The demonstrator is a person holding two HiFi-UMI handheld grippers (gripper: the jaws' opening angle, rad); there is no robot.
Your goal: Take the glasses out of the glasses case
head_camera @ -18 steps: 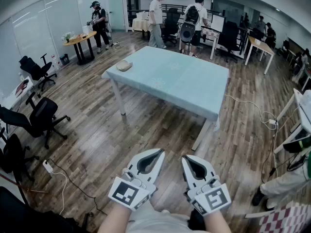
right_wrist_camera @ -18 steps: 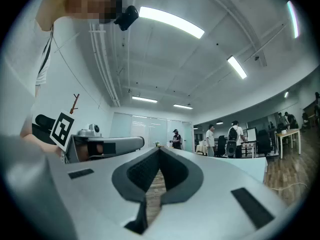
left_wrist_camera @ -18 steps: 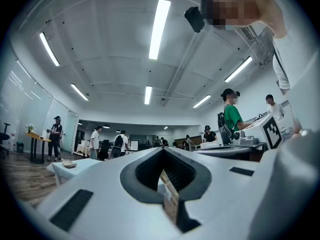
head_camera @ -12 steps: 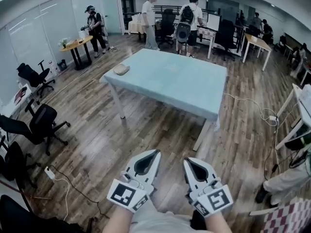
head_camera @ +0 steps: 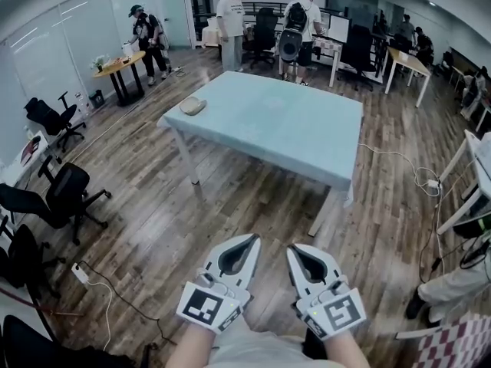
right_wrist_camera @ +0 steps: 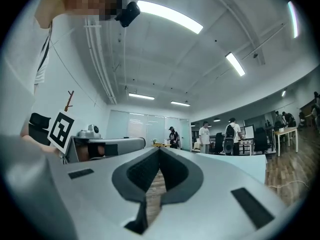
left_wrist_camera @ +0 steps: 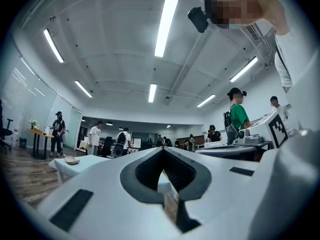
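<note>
A tan glasses case [head_camera: 192, 106] lies closed at the far left corner of a table with a light blue cloth [head_camera: 291, 129], several steps ahead of me. Both grippers hang low in the head view, close to my body and far from the table. My left gripper [head_camera: 251, 240] is shut with nothing in it, and my right gripper [head_camera: 294, 250] beside it is shut and empty too. In the left gripper view the case [left_wrist_camera: 71, 160] shows small on the table's corner beyond the closed jaws [left_wrist_camera: 162, 151]. The right gripper view looks along its closed jaws [right_wrist_camera: 160, 149] towards the table [right_wrist_camera: 245, 161].
Wooden floor lies between me and the table. Black office chairs [head_camera: 65, 194] stand at the left, and a power strip with cable [head_camera: 80, 271] lies on the floor. Several people [head_camera: 230, 18] stand behind the table by desks. A white table edge [head_camera: 479, 167] is at the right.
The head view has rocked slightly and the grippers have shifted a little with it, both staying shut. A person in white behind the table has stepped left.
</note>
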